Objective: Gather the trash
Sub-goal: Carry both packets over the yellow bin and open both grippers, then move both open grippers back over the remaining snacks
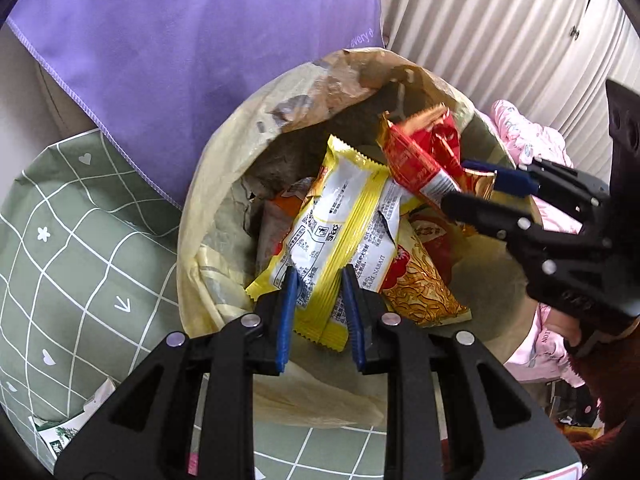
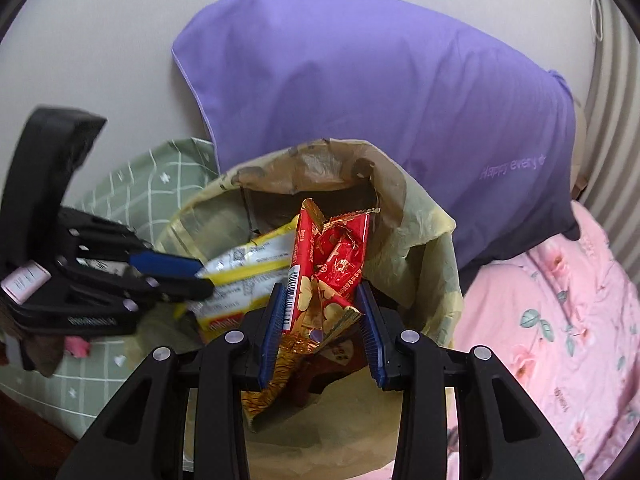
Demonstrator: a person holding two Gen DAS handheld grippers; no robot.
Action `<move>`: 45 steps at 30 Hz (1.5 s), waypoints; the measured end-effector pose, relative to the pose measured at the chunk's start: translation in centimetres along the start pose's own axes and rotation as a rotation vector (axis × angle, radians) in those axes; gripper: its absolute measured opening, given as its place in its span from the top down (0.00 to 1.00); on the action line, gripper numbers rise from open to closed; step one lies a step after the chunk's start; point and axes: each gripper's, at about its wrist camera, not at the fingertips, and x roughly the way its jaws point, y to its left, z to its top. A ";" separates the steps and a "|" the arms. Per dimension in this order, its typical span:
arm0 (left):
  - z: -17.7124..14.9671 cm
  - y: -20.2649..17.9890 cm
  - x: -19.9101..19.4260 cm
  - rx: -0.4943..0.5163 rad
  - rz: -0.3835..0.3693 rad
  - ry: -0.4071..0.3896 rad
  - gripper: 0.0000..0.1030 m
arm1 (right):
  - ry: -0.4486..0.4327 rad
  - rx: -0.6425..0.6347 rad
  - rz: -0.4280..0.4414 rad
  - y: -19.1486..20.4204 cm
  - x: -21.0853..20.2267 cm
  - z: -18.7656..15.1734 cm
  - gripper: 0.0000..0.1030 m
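A bin lined with a yellowish bag (image 1: 224, 184) holds several snack wrappers. My left gripper (image 1: 320, 280) is over the bin's near rim, its blue pads either side of a yellow wrapper (image 1: 340, 216) with a visible gap, so open. My right gripper (image 2: 322, 296) is also over the bin (image 2: 420, 248), pads close around a red and gold wrapper (image 2: 340, 256); the wrapper stands between them, the left pad touching it. The right gripper also shows in the left wrist view (image 1: 476, 184), and the left gripper in the right wrist view (image 2: 192, 276).
A purple pillow (image 2: 380, 100) lies behind the bin. A green grid-patterned sheet (image 1: 72, 248) is on the left, a pink floral quilt (image 2: 560, 320) on the right. A small paper scrap (image 1: 68, 428) lies on the green sheet near my left gripper.
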 end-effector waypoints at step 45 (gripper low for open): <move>-12.6 11.5 -16.5 -0.432 0.153 -0.363 0.38 | -0.094 0.025 0.101 1.9 -5.6 -1.4 0.47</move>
